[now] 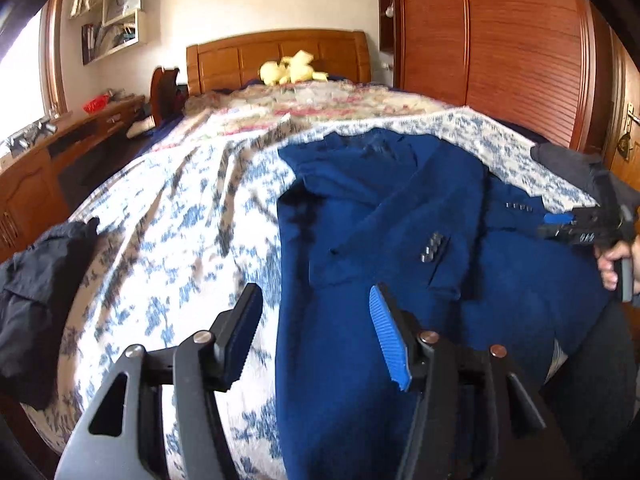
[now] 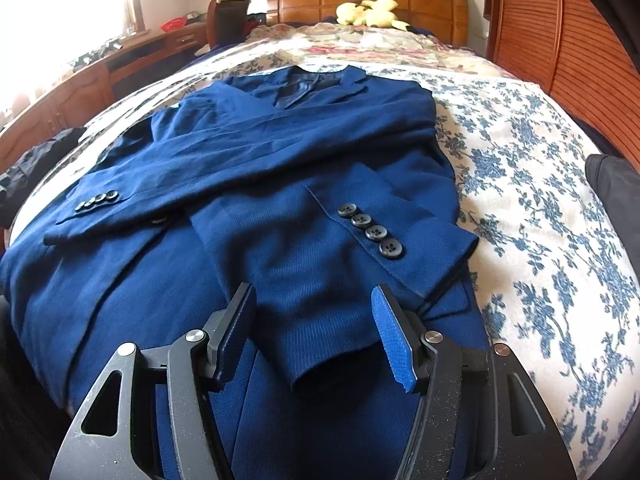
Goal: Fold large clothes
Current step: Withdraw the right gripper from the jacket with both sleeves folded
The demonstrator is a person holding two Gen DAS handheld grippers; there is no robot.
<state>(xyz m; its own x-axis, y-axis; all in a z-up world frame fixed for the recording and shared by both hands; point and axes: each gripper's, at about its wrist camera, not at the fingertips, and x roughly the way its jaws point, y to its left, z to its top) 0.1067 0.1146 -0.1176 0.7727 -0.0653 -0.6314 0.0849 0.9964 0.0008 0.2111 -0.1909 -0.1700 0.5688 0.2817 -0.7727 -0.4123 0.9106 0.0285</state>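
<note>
Across bedspread (image 2: 540,184), blazer (image 2: 280,184); grippers (image 2: 316,328) apparently agape.

A blue jacket (image 2: 256,184) covers the foot of the bed (image 2: 540,200). To the right of the jacket, bare floral bedspread offers open passage. To its left lies more bare spread, then a dark garment (image 1: 44,292) at the bed's edge. Beyond the jacket, rumpled bedding and a yellow plush toy (image 2: 368,12) sit by the headboard.

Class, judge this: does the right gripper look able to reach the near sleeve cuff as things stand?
Probably yes. The right gripper is open, the cuff lies uncovered on the blue jacket, between its fingers.
</note>
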